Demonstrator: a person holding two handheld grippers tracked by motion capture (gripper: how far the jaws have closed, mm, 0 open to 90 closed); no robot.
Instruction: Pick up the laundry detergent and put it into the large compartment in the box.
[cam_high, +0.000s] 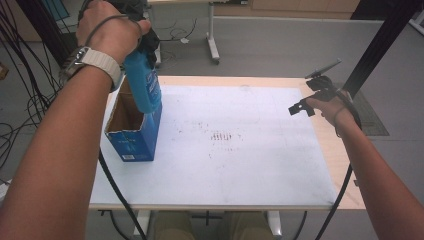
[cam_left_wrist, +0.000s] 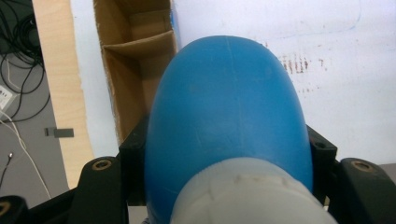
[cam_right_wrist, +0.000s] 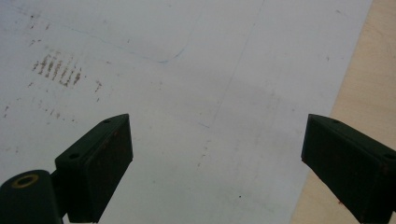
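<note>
A blue plastic bottle (cam_high: 143, 85) with a white neck hangs upright over an open blue cardboard box (cam_high: 131, 131) at the table's left. My left gripper (cam_high: 131, 20) is shut on the bottle's upper part. In the left gripper view the blue bottle (cam_left_wrist: 229, 116) bulges between the two black jaws, and the box's brown inside (cam_left_wrist: 135, 60) with a divider lies below it. My right gripper (cam_high: 312, 97) hovers open above the table's right edge; in its own view the right gripper (cam_right_wrist: 215, 163) has wide-apart jaws with nothing between them.
A white sheet (cam_high: 225, 145) with faint brown smudges (cam_high: 222, 136) covers the wooden table (cam_high: 345, 150). Cables (cam_high: 20, 115) hang at the left, and a black frame post (cam_high: 380, 45) rises at the far right. Another table's legs (cam_high: 212, 45) stand behind.
</note>
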